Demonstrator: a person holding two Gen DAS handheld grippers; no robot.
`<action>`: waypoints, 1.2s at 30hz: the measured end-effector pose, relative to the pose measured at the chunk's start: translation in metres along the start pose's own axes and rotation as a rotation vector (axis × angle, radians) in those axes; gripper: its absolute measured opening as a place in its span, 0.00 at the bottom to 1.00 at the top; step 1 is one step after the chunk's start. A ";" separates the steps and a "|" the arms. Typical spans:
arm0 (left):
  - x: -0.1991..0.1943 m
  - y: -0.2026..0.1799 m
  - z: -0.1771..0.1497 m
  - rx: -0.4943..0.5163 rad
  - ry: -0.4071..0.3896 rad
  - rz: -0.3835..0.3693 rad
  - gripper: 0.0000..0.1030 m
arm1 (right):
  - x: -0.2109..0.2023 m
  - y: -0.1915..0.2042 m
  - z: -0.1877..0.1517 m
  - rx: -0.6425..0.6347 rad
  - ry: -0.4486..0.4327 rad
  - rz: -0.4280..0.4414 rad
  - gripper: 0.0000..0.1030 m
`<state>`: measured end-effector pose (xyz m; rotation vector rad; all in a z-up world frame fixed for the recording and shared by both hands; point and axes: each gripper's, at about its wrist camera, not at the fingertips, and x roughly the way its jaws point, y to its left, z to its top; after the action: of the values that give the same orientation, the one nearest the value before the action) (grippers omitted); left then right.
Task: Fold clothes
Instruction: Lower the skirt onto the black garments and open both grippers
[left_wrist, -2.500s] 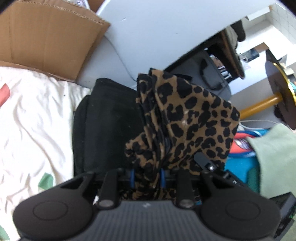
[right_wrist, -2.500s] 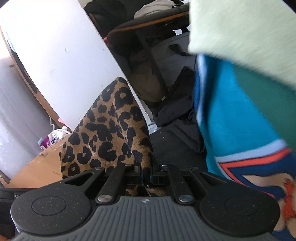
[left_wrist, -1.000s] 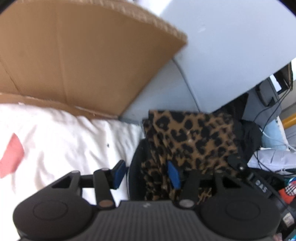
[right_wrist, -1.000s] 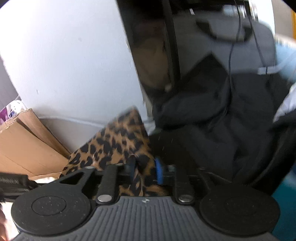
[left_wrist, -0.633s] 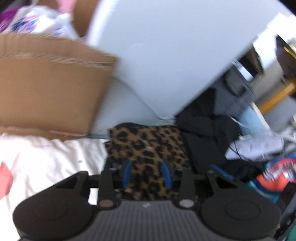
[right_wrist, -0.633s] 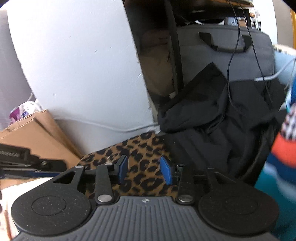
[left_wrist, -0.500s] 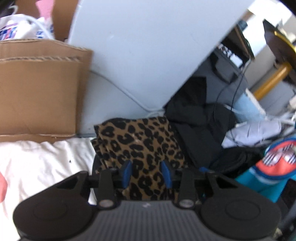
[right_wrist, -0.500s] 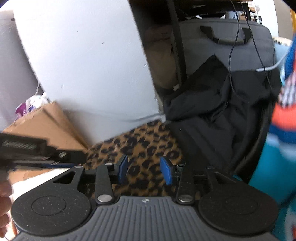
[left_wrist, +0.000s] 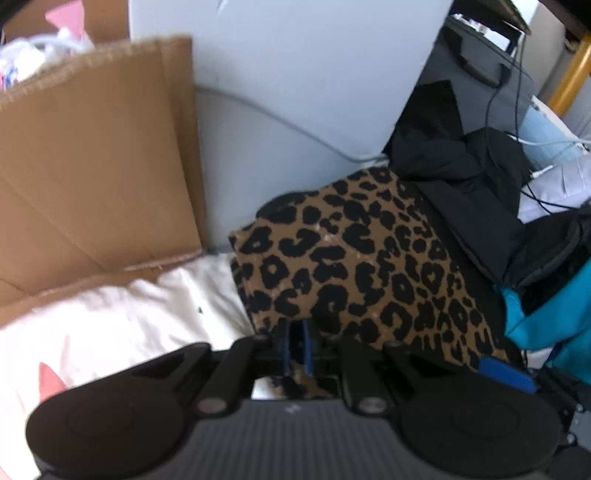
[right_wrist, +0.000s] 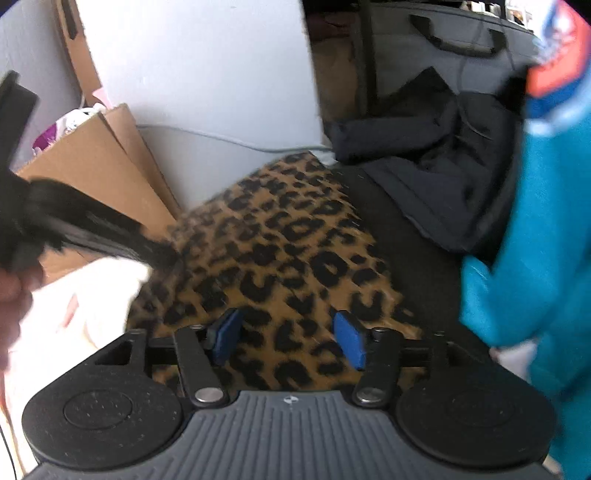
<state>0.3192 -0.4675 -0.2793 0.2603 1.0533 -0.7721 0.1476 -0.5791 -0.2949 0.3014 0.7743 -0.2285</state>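
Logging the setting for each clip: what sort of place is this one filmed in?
Most likely a cluttered room in a home, perhaps a bedroom. A leopard-print garment lies at the edge of rumpled white bedding, with flattened cardboard, a grey bag and heaped dark clothes behind it.

I see soft, even daylight in both views, brightest on the white panel at the top. The cardboard beside that panel smears with motion blur. In my right view the leopard-print cloth below the panel is blurred too. Fisheye bending curves every edge.
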 end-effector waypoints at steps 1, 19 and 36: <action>-0.005 0.000 0.001 0.004 -0.002 -0.010 0.10 | -0.003 -0.005 -0.004 0.007 0.008 -0.009 0.62; -0.037 -0.036 -0.055 0.037 0.002 -0.184 0.13 | -0.050 -0.005 -0.030 0.092 0.002 0.004 0.61; -0.036 -0.032 -0.097 -0.046 0.110 -0.132 0.43 | -0.041 -0.002 -0.057 0.108 0.141 -0.062 0.61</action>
<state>0.2216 -0.4213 -0.2911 0.1971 1.1993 -0.8586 0.0816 -0.5573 -0.3047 0.3985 0.9138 -0.3107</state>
